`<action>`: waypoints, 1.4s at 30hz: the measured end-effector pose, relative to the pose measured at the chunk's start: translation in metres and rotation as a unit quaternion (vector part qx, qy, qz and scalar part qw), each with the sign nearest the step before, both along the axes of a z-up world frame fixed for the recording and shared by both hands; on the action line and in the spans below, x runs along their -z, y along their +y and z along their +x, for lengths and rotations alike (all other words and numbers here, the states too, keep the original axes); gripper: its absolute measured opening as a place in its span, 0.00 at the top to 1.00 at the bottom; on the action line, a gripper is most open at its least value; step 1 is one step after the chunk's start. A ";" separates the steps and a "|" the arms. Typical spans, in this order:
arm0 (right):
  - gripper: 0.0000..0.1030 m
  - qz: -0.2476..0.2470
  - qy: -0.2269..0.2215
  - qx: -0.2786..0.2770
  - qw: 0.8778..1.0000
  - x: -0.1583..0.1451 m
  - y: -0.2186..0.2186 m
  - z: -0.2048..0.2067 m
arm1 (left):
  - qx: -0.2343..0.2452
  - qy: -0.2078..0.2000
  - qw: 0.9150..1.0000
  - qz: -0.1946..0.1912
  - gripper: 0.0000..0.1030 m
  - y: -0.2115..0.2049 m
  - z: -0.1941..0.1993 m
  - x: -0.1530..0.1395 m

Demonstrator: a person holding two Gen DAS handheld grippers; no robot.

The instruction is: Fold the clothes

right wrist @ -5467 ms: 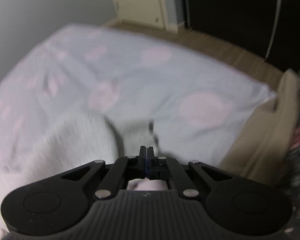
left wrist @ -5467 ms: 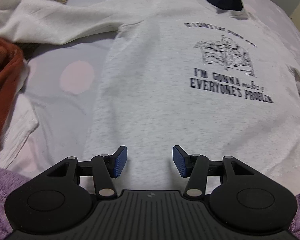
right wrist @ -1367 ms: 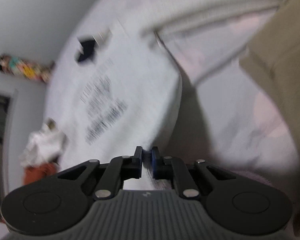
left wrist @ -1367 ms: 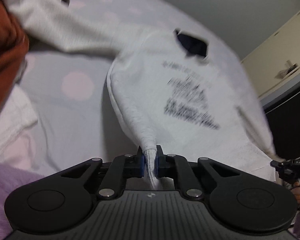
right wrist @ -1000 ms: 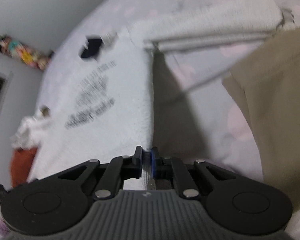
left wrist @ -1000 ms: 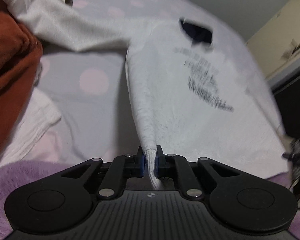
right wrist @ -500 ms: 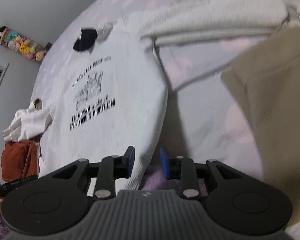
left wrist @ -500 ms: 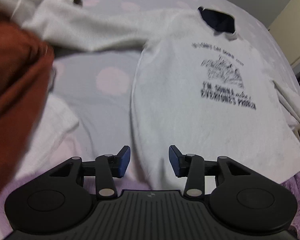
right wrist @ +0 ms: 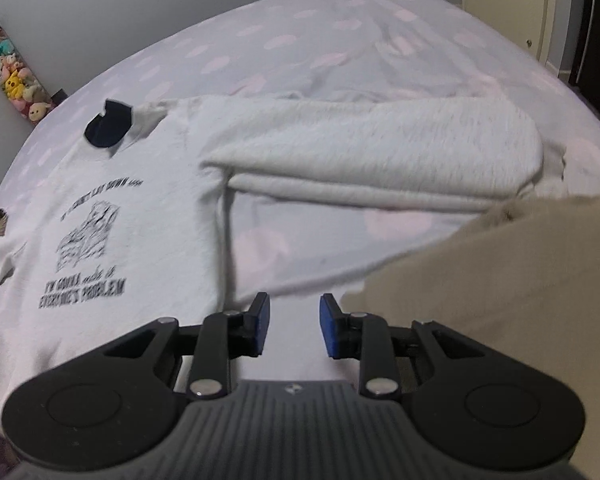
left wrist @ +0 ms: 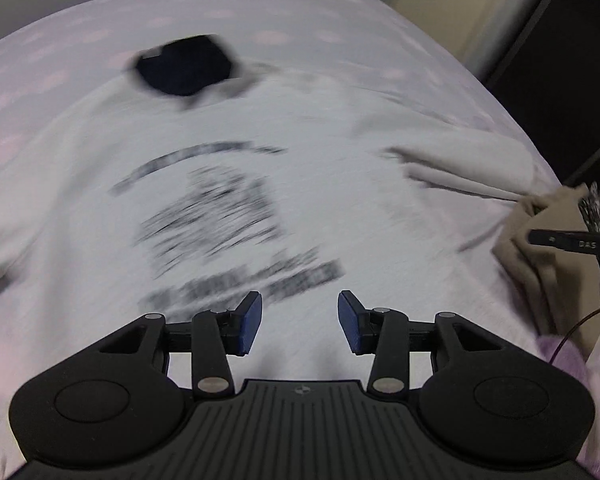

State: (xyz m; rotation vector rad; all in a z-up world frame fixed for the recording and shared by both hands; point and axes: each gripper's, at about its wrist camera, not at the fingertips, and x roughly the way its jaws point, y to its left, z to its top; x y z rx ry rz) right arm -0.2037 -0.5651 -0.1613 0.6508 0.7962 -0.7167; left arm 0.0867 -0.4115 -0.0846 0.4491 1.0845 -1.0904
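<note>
Below the left wrist camera, the left tongs [left wrist: 299, 322] stand spread, blue pads apart with nothing between them, over the lower front of the white sweatshirt [left wrist: 228, 184]. That garment lies face up on the bed [left wrist: 300, 16], its dark neck opening [left wrist: 182, 66] at the far end and its print blurred by motion. One sleeve [left wrist: 460, 168] trails off to the right toward a tan garment [left wrist: 540, 248], near which the tip of the other tool shows at the frame's edge. The spreading-out step looks finished; the first fold is not yet begun.

From the right wrist camera, the right tongs [right wrist: 294, 324] are likewise parted and empty, hanging over bare sheet just beside the sweatshirt's side edge [right wrist: 216, 248]. The sleeve [right wrist: 380, 152] on this side stretches straight across the bed away from the body, its cuff end lying against the tan garment [right wrist: 520, 280] that fills the lower right. A row of small plush toys [right wrist: 12, 76] sits along the far wall.

Next, in my judgement, comes a sleeve fold: these tongs should reach forward to the sleeve's far end, pinch only that cloth and not the tan one, then carry it across onto the printed chest, while the left tongs steady the body.
</note>
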 end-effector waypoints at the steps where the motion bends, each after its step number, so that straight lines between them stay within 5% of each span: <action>1: 0.69 -0.005 -0.004 0.000 1.000 0.003 -0.003 0.002 | 0.013 -0.001 1.000 0.002 0.61 -0.022 -0.005 0.005; 9: 0.67 -0.024 -0.026 0.009 0.999 0.031 -0.021 0.014 | 0.093 -0.034 0.995 0.013 0.61 -0.150 -0.049 0.047; 18: 0.62 -0.008 -0.072 0.025 0.997 0.061 -0.032 0.020 | 0.090 -0.097 0.991 0.032 0.61 -0.232 -0.059 0.109; 24: 0.61 -0.028 -0.070 0.000 0.997 0.070 -0.039 0.032 | 0.091 -0.119 0.988 0.040 0.63 -0.243 -0.054 0.135; 28: 0.61 -0.030 -0.073 -0.008 0.997 0.070 -0.047 0.039 | 0.109 -0.131 0.985 0.036 0.91 -0.239 -0.055 0.132; 31: 0.62 -0.040 -0.073 -0.023 0.996 0.067 -0.050 0.048 | 0.136 -0.128 0.982 0.028 0.95 -0.233 -0.055 0.120; 38: 0.62 -0.060 -0.071 -0.082 0.992 0.065 -0.058 0.079 | 0.263 -0.144 0.953 0.043 0.97 -0.211 -0.048 0.104; 42: 0.66 -0.068 -0.058 -0.095 0.991 0.071 -0.069 0.103 | 0.297 -0.137 0.943 0.057 0.97 -0.208 -0.042 0.111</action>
